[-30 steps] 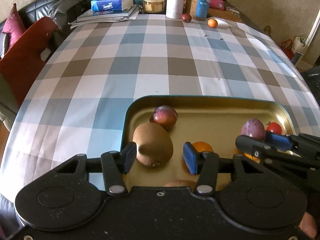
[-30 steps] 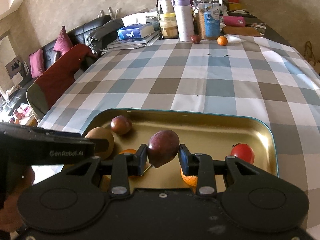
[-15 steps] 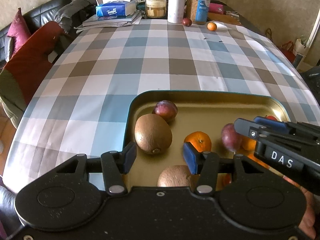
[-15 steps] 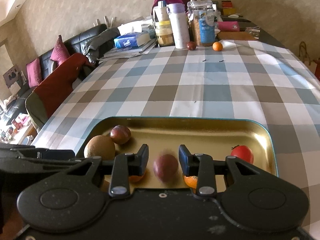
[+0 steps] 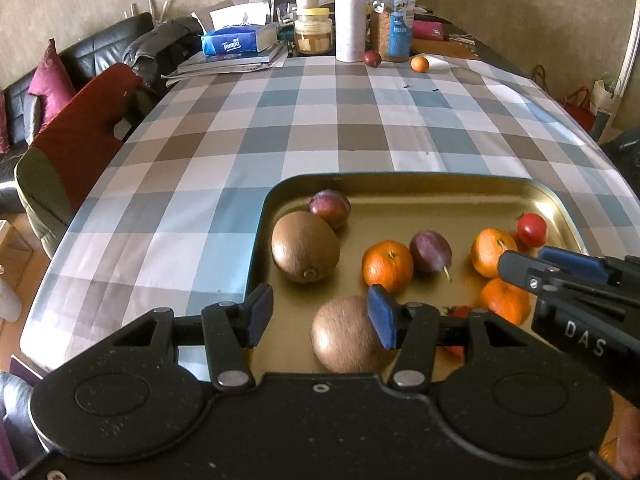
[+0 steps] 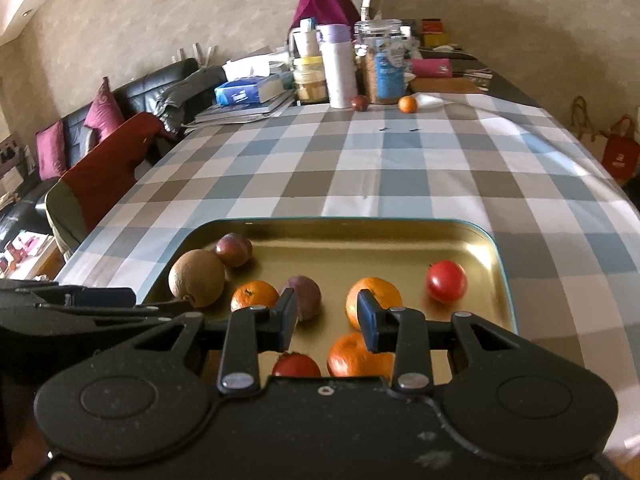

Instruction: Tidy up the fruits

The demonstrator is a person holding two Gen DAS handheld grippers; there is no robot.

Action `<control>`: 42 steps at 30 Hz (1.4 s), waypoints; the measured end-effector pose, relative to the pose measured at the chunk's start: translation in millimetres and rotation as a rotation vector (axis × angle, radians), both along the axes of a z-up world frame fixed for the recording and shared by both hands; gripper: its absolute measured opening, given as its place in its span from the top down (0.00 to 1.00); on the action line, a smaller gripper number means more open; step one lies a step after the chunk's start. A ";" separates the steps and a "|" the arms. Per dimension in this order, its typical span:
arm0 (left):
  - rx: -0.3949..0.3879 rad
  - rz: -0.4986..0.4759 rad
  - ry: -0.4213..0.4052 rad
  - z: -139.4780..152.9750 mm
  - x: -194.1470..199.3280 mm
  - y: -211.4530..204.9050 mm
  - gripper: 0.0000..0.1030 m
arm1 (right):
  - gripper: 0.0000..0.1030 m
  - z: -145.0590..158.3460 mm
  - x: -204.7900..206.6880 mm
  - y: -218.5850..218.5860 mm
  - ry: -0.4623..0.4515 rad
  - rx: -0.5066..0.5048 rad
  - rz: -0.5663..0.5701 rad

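Observation:
A gold tray (image 5: 416, 184) with a teal rim holds two kiwis (image 5: 305, 247), a plum (image 5: 329, 208), several oranges (image 5: 387, 266), two tomatoes (image 6: 446, 282) and a dark purple stemmed fruit (image 5: 431, 251), (image 6: 306, 298). My left gripper (image 5: 320, 316) hovers open over the tray's near left corner, the nearer kiwi (image 5: 344, 340) lying below it untouched. My right gripper (image 6: 327, 320) is open above the tray's near side, with nothing between its pads; the purple fruit lies on the tray just beyond its left finger. A plum (image 6: 360, 103) and an orange (image 6: 407, 104) sit at the table's far end.
The checked tablecloth (image 5: 320, 128) stretches beyond the tray. Jars, a white bottle (image 5: 350, 20), a tissue box (image 5: 236, 42) and books crowd the far end. A red-covered chair (image 5: 80, 140) and a black sofa stand to the left. Bags sit on the floor at right.
My right gripper let go of the purple fruit, which dropped onto the tray. Both grippers drew back toward the tray's near side, and the big kiwi now lies clear of the left fingers.

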State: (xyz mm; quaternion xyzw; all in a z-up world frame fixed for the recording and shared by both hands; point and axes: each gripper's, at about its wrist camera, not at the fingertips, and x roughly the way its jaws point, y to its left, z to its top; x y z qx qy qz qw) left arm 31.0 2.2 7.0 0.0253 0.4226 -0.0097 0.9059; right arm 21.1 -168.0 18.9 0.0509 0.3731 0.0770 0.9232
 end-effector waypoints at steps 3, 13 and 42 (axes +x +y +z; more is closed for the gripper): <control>-0.001 -0.002 0.001 -2.6 -7.3 -3.1 0.43 | 0.65 -2.1 -10.4 -1.4 0.001 -0.016 -0.025; -0.009 -0.010 -0.008 -9.9 -28.1 -7.8 0.41 | 0.65 -8.2 -33.9 -3.0 -0.009 -0.045 -0.063; -0.032 -0.011 -0.040 -11.4 -53.9 -9.2 0.41 | 0.65 -8.1 -63.8 0.9 -0.061 -0.060 -0.095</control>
